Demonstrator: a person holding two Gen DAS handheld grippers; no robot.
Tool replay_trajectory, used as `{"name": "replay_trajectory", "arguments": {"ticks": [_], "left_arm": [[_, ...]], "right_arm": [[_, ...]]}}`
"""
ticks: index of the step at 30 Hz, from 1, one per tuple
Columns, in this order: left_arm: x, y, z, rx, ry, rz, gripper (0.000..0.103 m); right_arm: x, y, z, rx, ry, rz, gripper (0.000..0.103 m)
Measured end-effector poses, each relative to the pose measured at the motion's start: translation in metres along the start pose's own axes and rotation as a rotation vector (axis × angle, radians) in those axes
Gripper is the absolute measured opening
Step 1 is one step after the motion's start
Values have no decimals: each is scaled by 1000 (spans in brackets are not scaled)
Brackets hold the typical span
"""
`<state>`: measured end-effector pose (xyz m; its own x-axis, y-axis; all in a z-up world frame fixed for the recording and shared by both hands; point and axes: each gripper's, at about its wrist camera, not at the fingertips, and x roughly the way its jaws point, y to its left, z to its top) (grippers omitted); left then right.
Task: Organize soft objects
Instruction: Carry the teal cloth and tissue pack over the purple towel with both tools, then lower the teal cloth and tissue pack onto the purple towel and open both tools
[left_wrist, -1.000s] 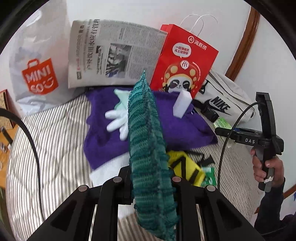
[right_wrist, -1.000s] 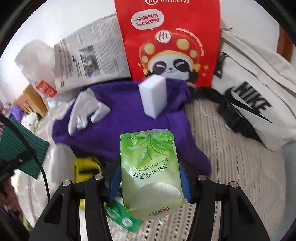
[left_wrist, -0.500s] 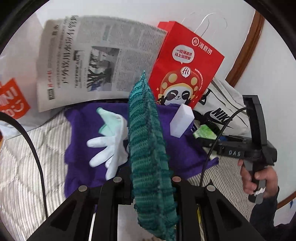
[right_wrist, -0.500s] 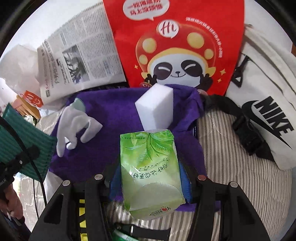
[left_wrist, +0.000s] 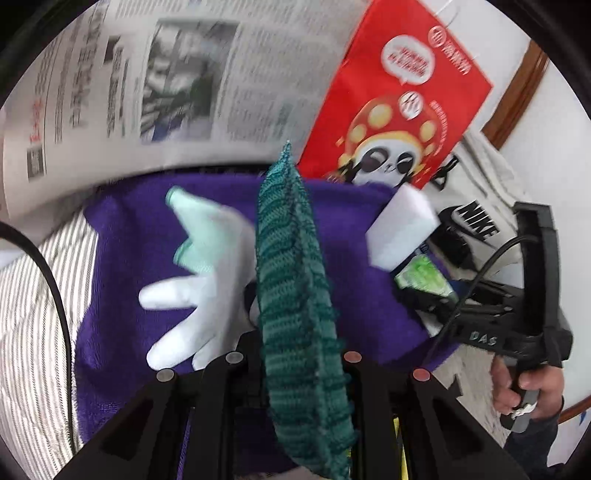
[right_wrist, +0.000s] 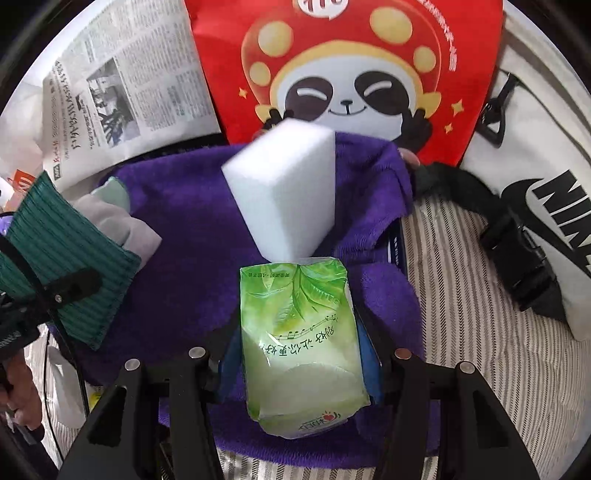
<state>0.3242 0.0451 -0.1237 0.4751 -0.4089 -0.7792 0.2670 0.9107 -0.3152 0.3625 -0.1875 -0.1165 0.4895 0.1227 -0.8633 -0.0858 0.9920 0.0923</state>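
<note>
Left wrist view: the left gripper (left_wrist: 295, 354) is pinching a folded teal knit cloth (left_wrist: 295, 280) edge-on, its jaws standing narrow on the fabric.
Right wrist view: the right gripper (right_wrist: 301, 354) is clamping a green tissue pack (right_wrist: 301, 332) between its blue pads, jaws part-way apart on the pack's sides.
Purple towel (right_wrist: 192, 229): it is lying spread out, rumpled, beneath both grippers, on the striped bedding (right_wrist: 480, 350).
White sponge block (right_wrist: 284, 192): it is standing tilted on the towel, just beyond the top of the tissue pack.
White glove (left_wrist: 192, 273): it is lying on the towel with fingers spread, its cuff pale green, beside the teal cloth.
Red panda bag (right_wrist: 343, 74): it is standing upright behind the towel.
Newspaper (left_wrist: 166, 74): it is leaning behind the towel, left of the red bag.
White Nike bag (right_wrist: 535, 155): it is resting on the bedding right of the towel, with a black buckled strap (right_wrist: 517, 240) trailing from it.
Person's hand (left_wrist: 524, 384): it is gripping the right gripper's handle at the right edge of the left wrist view.
</note>
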Motion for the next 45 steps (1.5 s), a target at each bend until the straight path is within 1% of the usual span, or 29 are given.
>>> {"name": "replay_trajectory", "arguments": {"ticks": [1, 3, 4, 7, 10, 16, 20, 21, 22, 23, 24, 26, 27, 29, 32, 33, 34, 38, 41, 43, 44, 45], "left_arm": [[3, 4, -2, -8, 8, 4, 18], [2, 9, -3, -24, -4, -10, 19], [1, 11, -3, -33, -3, -23, 19], [1, 13, -3, -37, -7, -25, 19], [2, 14, -3, -34, -5, -11, 21], [5, 13, -7, -35, 3, -3, 23], [4, 11, -7, -24, 5, 15, 24], [4, 10, -8, -22, 6, 21, 25], [3, 10, -8, -19, 7, 33, 27], [3, 9, -8, -20, 7, 44, 31], [2, 9, -8, -22, 9, 53, 32], [-2, 9, -9, -22, 2, 63, 34], [-4, 9, -9, -21, -4, 68, 37], [-11, 9, -10, -19, -21, 87, 57], [-21, 8, -8, 2, -52, 112, 62], [-22, 8, -8, 10, -53, 122, 65], [-24, 7, -7, 19, -56, 148, 69], [-25, 5, -5, 50, -39, 238, 70], [-26, 4, -8, 69, -20, 293, 75], [-32, 3, -14, 79, -15, 339, 75], [-35, 3, -16, 83, -18, 347, 75], [-39, 3, -19, 87, -19, 348, 75]], "right_arm": [[2, -1, -1, 0, 4, -1, 54], [7, 0, -3, -5, 12, -10, 54], [9, 0, -4, -7, 11, -16, 54], [9, 2, -5, -21, 1, -27, 54], [10, 5, -7, -31, -7, -43, 55], [14, 18, -14, -104, -23, -99, 55], [14, 18, -16, -104, -22, -94, 56], [13, 18, -16, -106, -23, -93, 60], [13, 18, -16, -106, -22, -92, 65], [14, 17, -17, -108, -20, -87, 67], [14, 16, -16, -110, -17, -79, 71], [14, 17, -17, -115, -8, -52, 71], [13, 17, -18, -116, -6, -48, 71], [12, 19, -18, -120, -2, -53, 71], [10, 24, -16, -123, -3, -66, 72], [10, 26, -14, -126, -5, -70, 72], [8, 27, -14, -128, -7, -73, 72], [-3, 28, -19, -126, -17, -86, 72], [-10, 25, -17, -124, -30, -89, 76], [-19, 26, -19, -120, -38, -93, 77], [-24, 25, -20, -115, -44, -95, 77], [-22, 18, -11, -111, -44, -93, 77]]}}
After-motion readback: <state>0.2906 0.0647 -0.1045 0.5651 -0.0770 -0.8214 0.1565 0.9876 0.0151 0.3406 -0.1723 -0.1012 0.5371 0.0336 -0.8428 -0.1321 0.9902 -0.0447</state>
